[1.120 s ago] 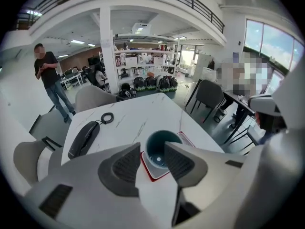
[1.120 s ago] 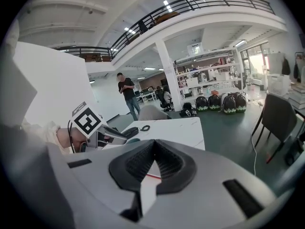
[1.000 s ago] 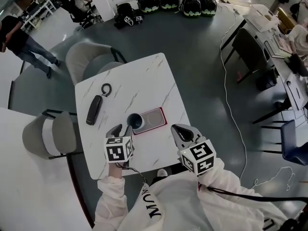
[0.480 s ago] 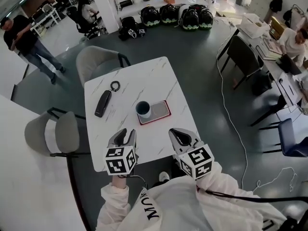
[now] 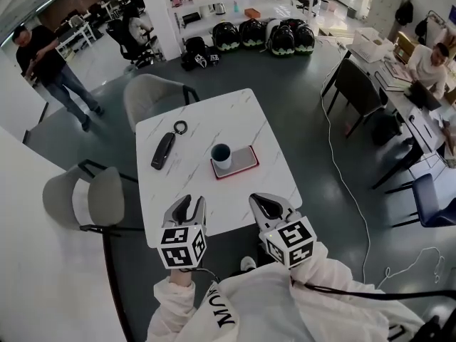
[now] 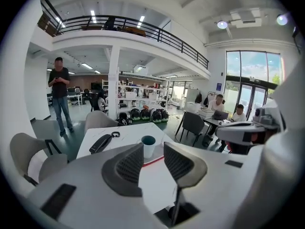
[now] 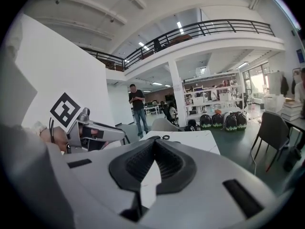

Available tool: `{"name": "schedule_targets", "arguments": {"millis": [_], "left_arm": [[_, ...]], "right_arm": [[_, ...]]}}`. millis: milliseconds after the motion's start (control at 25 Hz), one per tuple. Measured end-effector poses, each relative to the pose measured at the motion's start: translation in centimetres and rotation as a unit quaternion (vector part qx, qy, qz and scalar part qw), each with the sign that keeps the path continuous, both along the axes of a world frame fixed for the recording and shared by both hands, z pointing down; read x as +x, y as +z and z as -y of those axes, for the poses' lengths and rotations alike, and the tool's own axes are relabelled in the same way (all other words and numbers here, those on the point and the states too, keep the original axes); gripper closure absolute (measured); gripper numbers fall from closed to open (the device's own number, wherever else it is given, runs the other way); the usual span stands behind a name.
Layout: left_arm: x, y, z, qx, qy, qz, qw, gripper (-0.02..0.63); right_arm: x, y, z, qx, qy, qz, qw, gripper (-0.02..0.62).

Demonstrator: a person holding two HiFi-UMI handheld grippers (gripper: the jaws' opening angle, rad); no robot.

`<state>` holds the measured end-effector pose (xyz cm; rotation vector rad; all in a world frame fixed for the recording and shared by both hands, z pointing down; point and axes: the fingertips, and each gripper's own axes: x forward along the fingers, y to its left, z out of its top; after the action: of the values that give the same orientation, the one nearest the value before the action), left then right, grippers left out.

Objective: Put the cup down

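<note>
The white marble table (image 5: 235, 120) carries everything. Over its near edge the left gripper (image 5: 188, 205) hovers with its jaws moderately apart and nothing between them. Beside it, the right gripper (image 5: 269, 205) has its jaws closed tip to tip, empty. Well beyond both, a red-edged tray (image 5: 246, 159) lies mid-table, and the cup (image 5: 221, 155) stands upright on its left end.

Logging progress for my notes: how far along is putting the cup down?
Done, it looks: the cup stands upright on the red-edged tray on the table, nothing touching it. In hand: nothing; the left tongs are open and empty, the right tongs shut on nothing. Left: apparently nothing.
</note>
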<state>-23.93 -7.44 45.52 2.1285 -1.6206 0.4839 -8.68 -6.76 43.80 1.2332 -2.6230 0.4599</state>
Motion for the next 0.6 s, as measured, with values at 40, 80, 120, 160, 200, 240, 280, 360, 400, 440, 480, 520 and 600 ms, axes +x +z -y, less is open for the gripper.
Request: {"name": "schedule_targets", "arguments": {"millis": [40,80,120,160,200,240,280,360,400,440,480,520,600], "left_arm": [[-0.1,-0.3,-0.4,0.006,0.0,0.001,1.0,0.466],[-0.2,-0.7,-0.8,0.013,-0.001,0.003,0.9999,0.466],[-0.3,-1.1,-1.2,0.022,-0.002,0.006,0.9997,0.468],[-0.3,-1.5,-1.7,0.032,-0.004,0.01,0.9994,0.468],[-0.4,-1.8,-2.2,0.044,-0.007,0.013,0.9989,0.468],[-0.4,-2.2,-2.8,0.056,-0.01,0.014,0.9983,0.478],[-0.5,-2.7,-3.4,0.07,-0.012,0.015,0.9973,0.513],[-0.3,-3.4,-4.4,0.096,-0.013,0.015,0.9952,0.563],[-0.2,-3.7,-4.9,0.106,-0.013,0.013,0.9942,0.595],[-0.1,-4.0,-5.3,0.112,-0.013,0.011,0.9935,0.595],[0.0,-4.1,-5.8,0.117,-0.014,0.008,0.993,0.597],[0.0,-4.1,-6.2,0.12,-0.017,0.006,0.9926,0.597],[0.2,-4.3,-6.8,0.128,-0.022,0.004,0.9916,0.597]], "right_arm": [[-0.2,-0.3,-0.3,0.004,0.0,0.002,1.0,0.591],[-0.4,-0.6,-0.6,0.008,0.001,0.003,1.0,0.591],[-0.6,-0.9,-0.9,0.013,0.001,0.005,1.0,0.591],[-0.8,-1.3,-1.3,0.018,0.002,0.007,1.0,0.591],[-1.0,-1.6,-1.7,0.023,0.003,0.009,1.0,0.591],[-1.2,-2.0,-2.2,0.028,0.004,0.011,1.0,0.591],[-1.4,-2.3,-2.6,0.033,0.005,0.014,0.999,0.591],[-1.7,-3.0,-3.2,0.04,0.007,0.017,0.999,0.591],[-1.8,-3.2,-3.5,0.043,0.007,0.019,0.999,0.591],[-1.9,-3.5,-3.8,0.043,0.007,0.021,0.999,0.591],[-1.9,-3.7,-4.1,0.042,0.007,0.024,0.999,0.591],[-1.9,-3.8,-4.4,0.041,0.007,0.027,0.999,0.591],[-1.7,-4.1,-4.8,0.04,0.009,0.03,0.999,0.591]]}}
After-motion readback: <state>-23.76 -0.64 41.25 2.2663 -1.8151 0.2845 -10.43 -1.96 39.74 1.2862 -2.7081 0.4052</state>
